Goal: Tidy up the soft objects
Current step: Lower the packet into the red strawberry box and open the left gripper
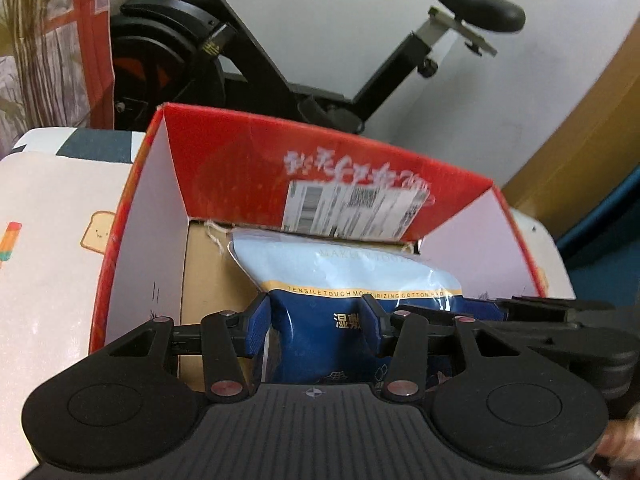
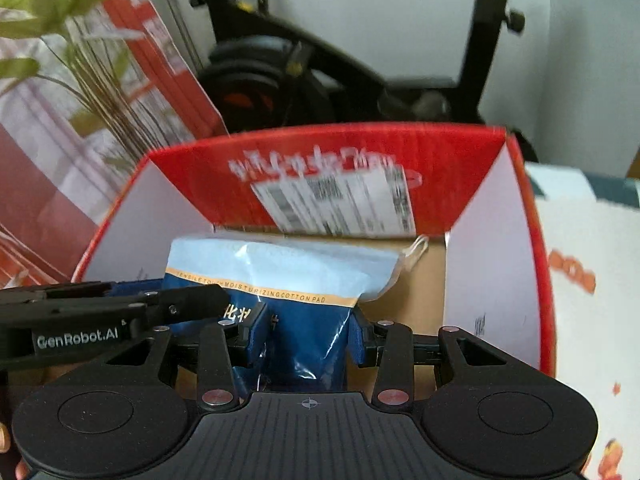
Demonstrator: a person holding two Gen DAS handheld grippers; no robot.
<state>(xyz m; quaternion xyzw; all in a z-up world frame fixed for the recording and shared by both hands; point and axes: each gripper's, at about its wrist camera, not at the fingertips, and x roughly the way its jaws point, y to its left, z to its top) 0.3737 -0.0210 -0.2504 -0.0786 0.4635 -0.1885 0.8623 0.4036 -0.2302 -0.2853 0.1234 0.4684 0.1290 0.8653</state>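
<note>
A soft blue and pale-blue cotton pad pack (image 1: 344, 276) lies inside an open red cardboard box (image 1: 256, 164) on its brown bottom. My left gripper (image 1: 320, 320) is shut on the pack's dark blue lower end. My right gripper (image 2: 310, 330) is shut on the same pack (image 2: 280, 268) from the other side, inside the red box (image 2: 304, 176). The right gripper's body shows at the right of the left wrist view (image 1: 560, 320), and the left gripper's body (image 2: 100, 312) crosses the left of the right wrist view.
The box stands on a white table cover with cartoon prints (image 1: 52, 240). A black exercise bike (image 1: 280, 60) stands behind the box against the wall. A plant (image 2: 60, 20) and red-white packaging (image 2: 160, 40) are at the left.
</note>
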